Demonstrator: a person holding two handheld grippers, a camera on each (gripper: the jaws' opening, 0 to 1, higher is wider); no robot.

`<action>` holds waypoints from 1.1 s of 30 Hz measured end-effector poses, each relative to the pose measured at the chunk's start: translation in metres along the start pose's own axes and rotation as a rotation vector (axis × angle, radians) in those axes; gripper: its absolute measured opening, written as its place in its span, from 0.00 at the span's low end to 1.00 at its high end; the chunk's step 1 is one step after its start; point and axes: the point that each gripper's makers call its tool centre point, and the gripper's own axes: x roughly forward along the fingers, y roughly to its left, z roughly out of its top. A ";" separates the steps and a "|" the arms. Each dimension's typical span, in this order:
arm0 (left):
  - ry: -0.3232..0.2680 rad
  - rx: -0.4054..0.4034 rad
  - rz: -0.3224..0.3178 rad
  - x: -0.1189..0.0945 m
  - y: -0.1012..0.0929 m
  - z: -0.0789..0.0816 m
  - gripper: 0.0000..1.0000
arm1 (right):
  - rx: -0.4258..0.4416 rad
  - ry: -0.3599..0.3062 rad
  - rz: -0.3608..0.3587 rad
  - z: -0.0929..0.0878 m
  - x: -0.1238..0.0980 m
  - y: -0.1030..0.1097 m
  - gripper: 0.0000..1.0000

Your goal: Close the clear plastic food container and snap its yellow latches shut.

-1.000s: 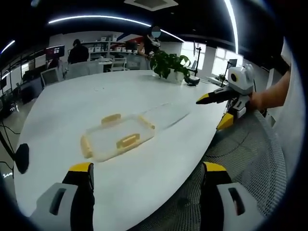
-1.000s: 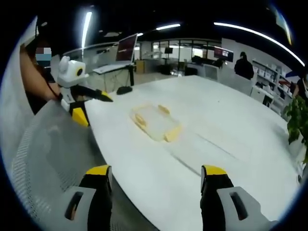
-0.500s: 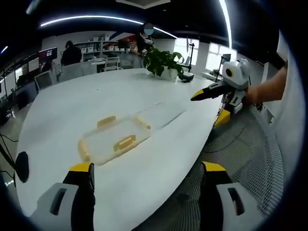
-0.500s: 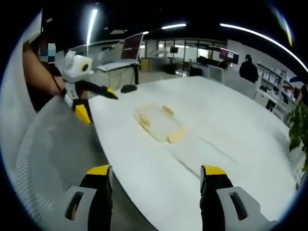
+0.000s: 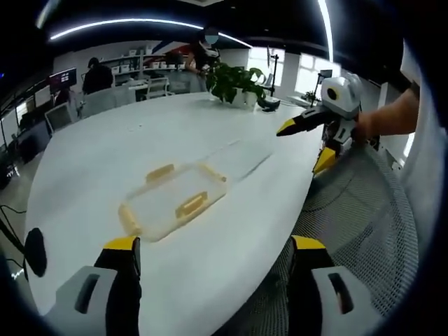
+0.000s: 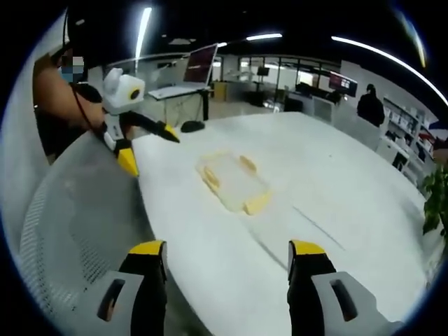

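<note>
- I am holding the left gripper (image 5: 210,280) low over the near edge of the table (image 5: 105,140), jaws wide apart, nothing between them.
- I am holding the right gripper (image 6: 227,280) the same way: jaws apart, empty. From the left gripper view it is showing off to the side (image 5: 297,126), past the table edge, above a mesh chair (image 5: 357,210).
- The container (image 5: 171,199) is lying flat on the table ahead of both grippers, well apart from either; in the right gripper view it is sitting mid-table (image 6: 231,182).
- Yellow latches (image 5: 190,204) are showing along its sides (I am counting about four, but the far ones are small). Whether the lid is already seated I cannot tell; a clear sheet seems to be lying just beyond it, too faint to name.
- Handling, as I am judging it: light, thin clear plastic, stiff enough to hold shape but likely to skid on the smooth top when pushed.
- Where to take hold: I am planning to pin one long edge with one gripper and press each latch down at its middle with the other, not squeezing the walls (they may flex or crack).
- A plant (image 5: 231,80) is standing at the far end, clear of the work.
</note>
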 end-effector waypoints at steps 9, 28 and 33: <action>0.028 0.036 -0.009 0.002 0.013 -0.001 0.85 | -0.034 0.014 0.026 0.005 0.009 -0.006 0.67; 0.080 0.135 -0.054 0.012 0.028 -0.001 0.81 | -0.118 0.055 0.065 0.010 0.020 -0.018 0.60; 0.092 0.157 -0.069 0.013 0.032 0.000 0.80 | -0.136 0.061 0.076 0.013 0.024 -0.021 0.59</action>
